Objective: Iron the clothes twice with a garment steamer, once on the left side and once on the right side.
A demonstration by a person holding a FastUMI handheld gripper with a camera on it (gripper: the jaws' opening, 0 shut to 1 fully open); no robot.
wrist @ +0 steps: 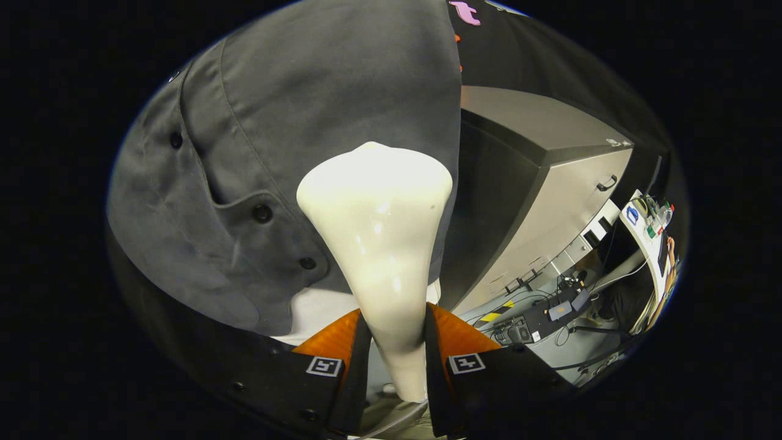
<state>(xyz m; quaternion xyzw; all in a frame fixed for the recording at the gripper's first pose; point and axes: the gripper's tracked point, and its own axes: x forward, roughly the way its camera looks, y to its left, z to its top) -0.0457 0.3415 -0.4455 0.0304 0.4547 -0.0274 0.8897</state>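
Garment steamer held up against the grey shirt

The gripper [396, 342] has both fingers pressed on the narrow handle of the white garment steamer [379, 244], whose wide head flares out beyond the fingertips and lies against the grey shirt [275, 140]. The steamer head sits by the shirt's outer edge, just beside a buttoned pocket flap [263, 211]; past that edge stands a grey cabinet [550, 201]
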